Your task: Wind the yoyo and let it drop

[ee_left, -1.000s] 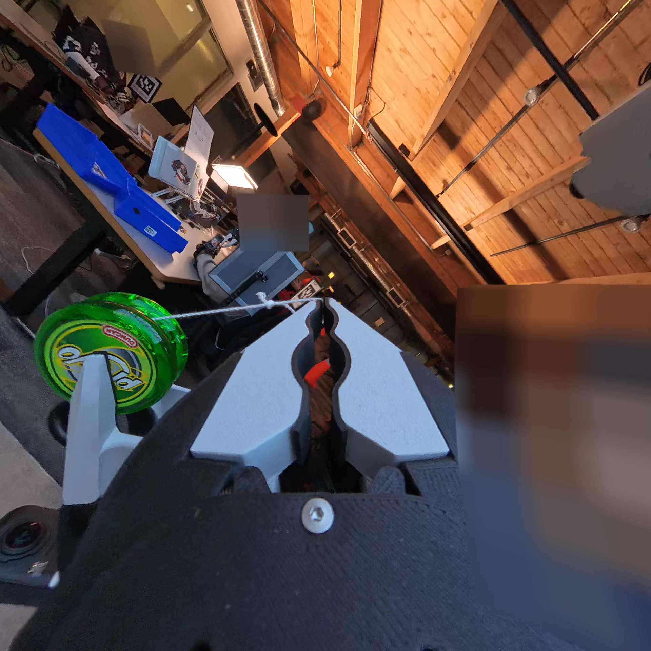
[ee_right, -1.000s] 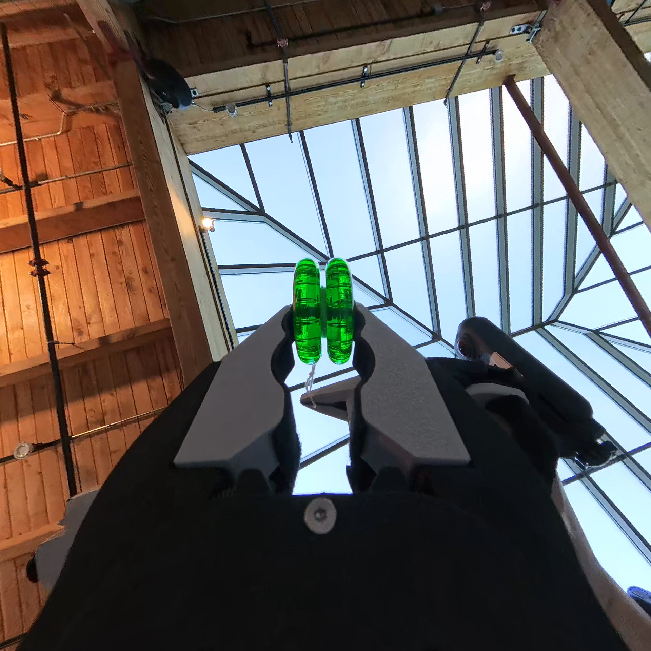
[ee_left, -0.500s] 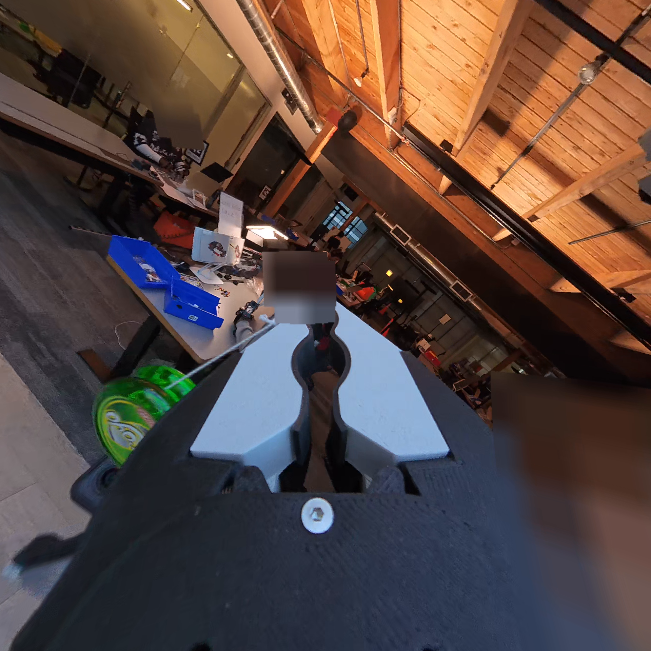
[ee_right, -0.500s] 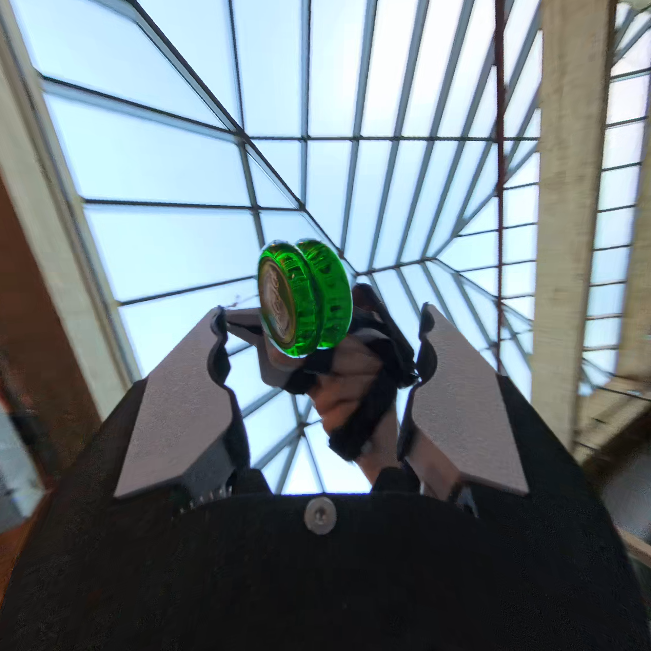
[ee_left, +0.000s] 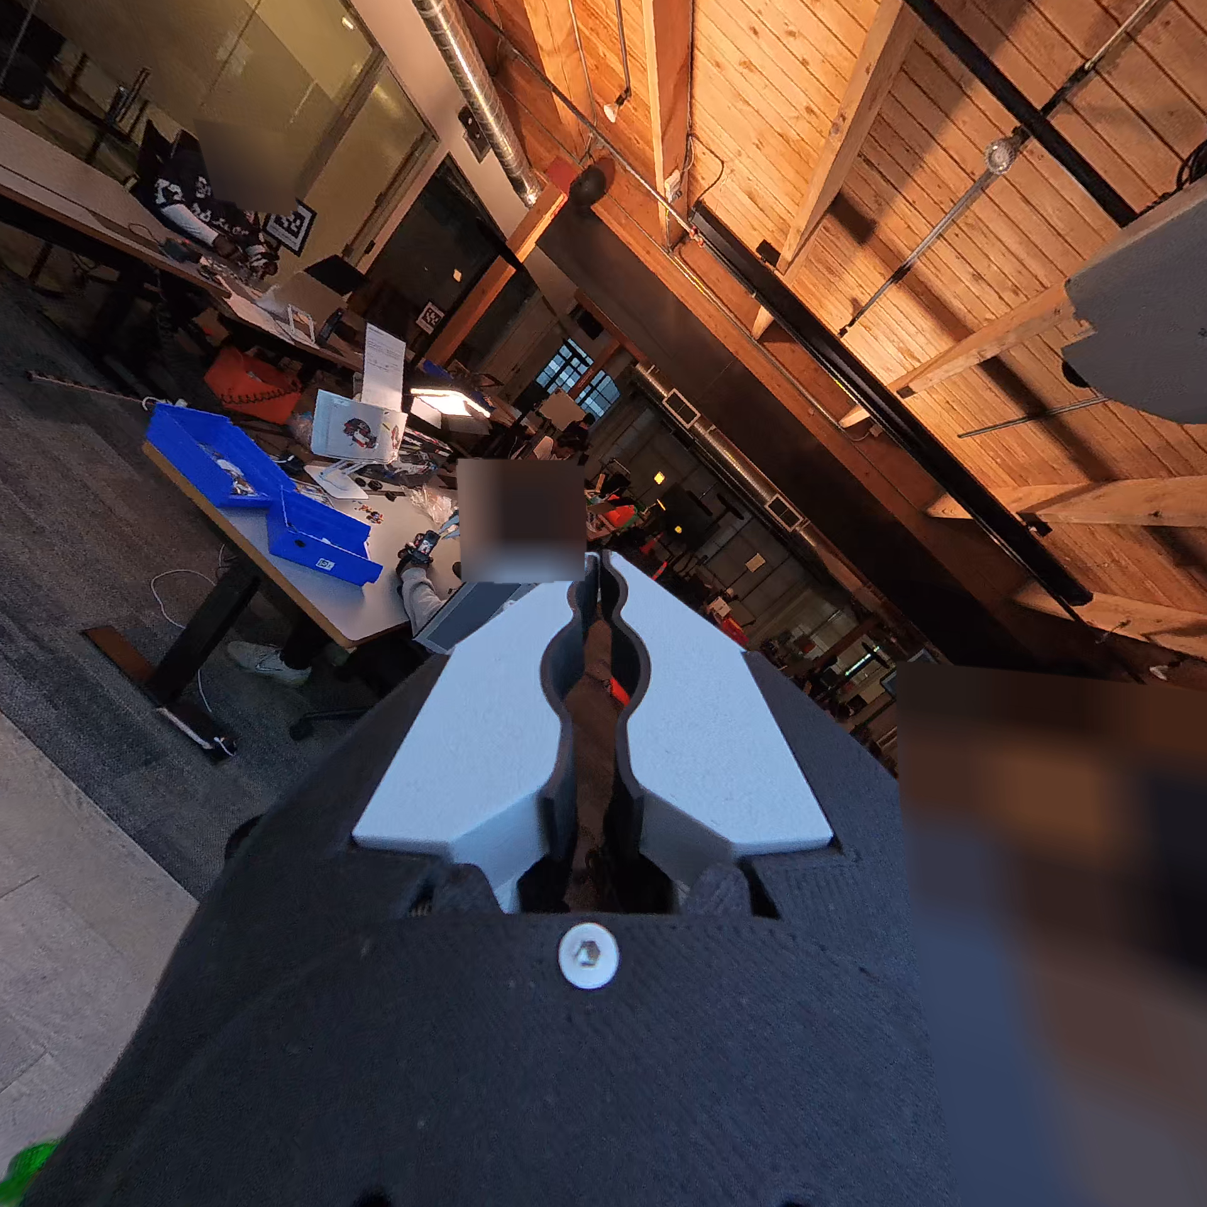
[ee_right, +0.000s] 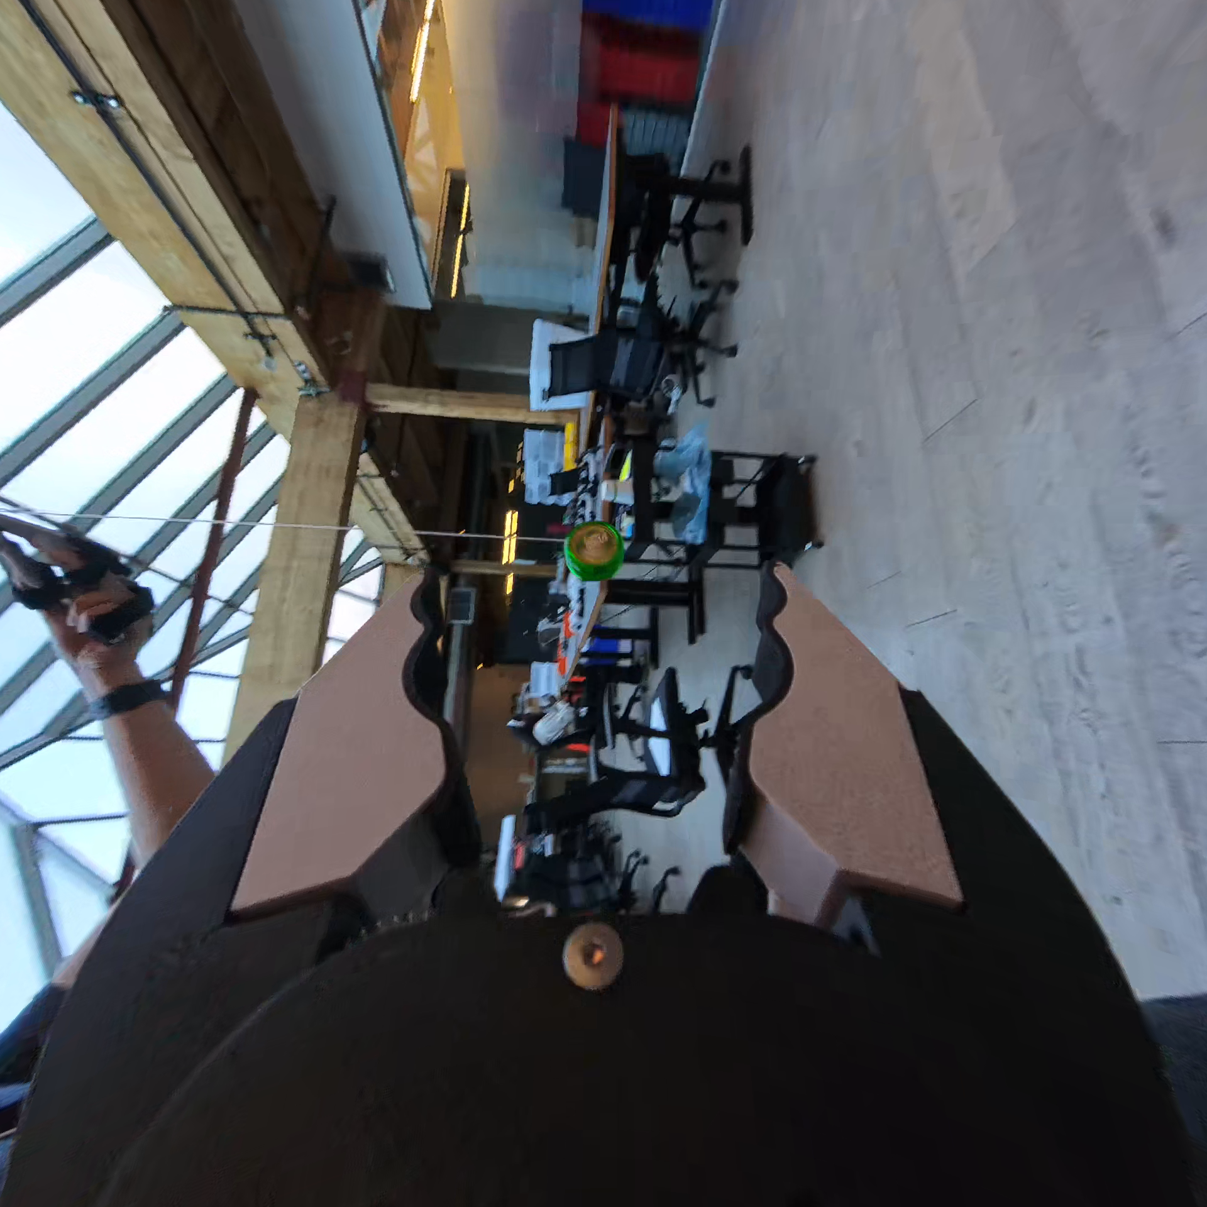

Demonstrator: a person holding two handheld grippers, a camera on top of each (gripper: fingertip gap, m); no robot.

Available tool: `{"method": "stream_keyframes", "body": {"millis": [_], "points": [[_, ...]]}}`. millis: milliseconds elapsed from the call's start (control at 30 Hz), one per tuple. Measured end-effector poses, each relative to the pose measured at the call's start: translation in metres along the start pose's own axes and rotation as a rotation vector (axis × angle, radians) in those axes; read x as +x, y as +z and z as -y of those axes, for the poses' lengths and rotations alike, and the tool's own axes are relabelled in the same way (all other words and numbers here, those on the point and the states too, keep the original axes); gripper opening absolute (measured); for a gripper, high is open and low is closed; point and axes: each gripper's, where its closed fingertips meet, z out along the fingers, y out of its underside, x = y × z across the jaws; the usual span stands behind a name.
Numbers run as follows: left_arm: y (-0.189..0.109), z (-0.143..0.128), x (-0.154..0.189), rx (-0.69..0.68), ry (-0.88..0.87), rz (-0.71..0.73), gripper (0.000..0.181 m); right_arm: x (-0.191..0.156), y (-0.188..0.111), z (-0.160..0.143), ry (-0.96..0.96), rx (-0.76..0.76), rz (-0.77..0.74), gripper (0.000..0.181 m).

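Room: large workshop hall with a wooden plank ceiling [ee_left: 816, 130], a glass roof [ee_right: 78, 339] and a pale floor [ee_right: 980, 326]; the right wrist view is turned on its side.
Background table: long table [ee_left: 339, 588] with two blue plastic bins [ee_left: 215, 460] on it, seen in the left wrist view; a person sits at its near end.
Yoyo: round translucent green plastic yoyo [ee_right: 593, 550] with a yellowish centre disc. It hangs free in the air at the end of its string, beyond the tips of the right tongs and touching neither finger. In the left wrist view only a blurred green piece [ee_left: 29, 1169] shows at the bottom left corner.
String: thin white string [ee_right: 294, 526], drawn tight in a straight line from the yoyo to the left edge of the right wrist view, where a hand [ee_right: 78, 588] with black straps is.
Left tongs: grey left tongs [ee_left: 593, 568], fingers pressed together at the tips, only a narrow wavy slit between them lower down. I cannot tell from this view whether the string is pinched at the tips.
Right tongs: right tongs [ee_right: 597, 584], spread wide, nothing between the fingers; office chairs [ee_right: 653, 738] and tables show through the gap.
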Motion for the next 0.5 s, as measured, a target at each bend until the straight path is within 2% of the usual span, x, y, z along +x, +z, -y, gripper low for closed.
{"method": "stream_keyframes", "body": {"millis": [67, 133, 233, 333, 433, 500], "points": [[-0.004, 0.007, -0.003, 0.015, -0.02, -0.022, 0.0, 0.012, -0.025, 0.004, -0.058, 0.075, -0.058, 0.093], [-0.006, 0.014, -0.003, 0.024, -0.021, -0.034, 0.0, 0.016, -0.03, 0.001, -0.036, 0.085, -0.051, 0.092], [-0.006, 0.023, 0.003, 0.023, 0.053, -0.007, 0.0, 0.013, -0.013, -0.003, -0.012, 0.023, -0.022, 0.09], [-0.005, 0.032, 0.0, 0.023, 0.11, 0.054, 0.0, -0.004, 0.013, -0.002, -0.029, -0.047, 0.024, 0.087], [-0.005, 0.046, 0.006, 0.086, 0.053, 0.002, 0.0, -0.016, 0.037, -0.008, -0.058, -0.123, 0.047, 0.087], [-0.006, 0.049, 0.002, 0.086, 0.057, 0.019, 0.0, -0.021, 0.052, -0.013, -0.048, -0.157, 0.068, 0.087]]}}
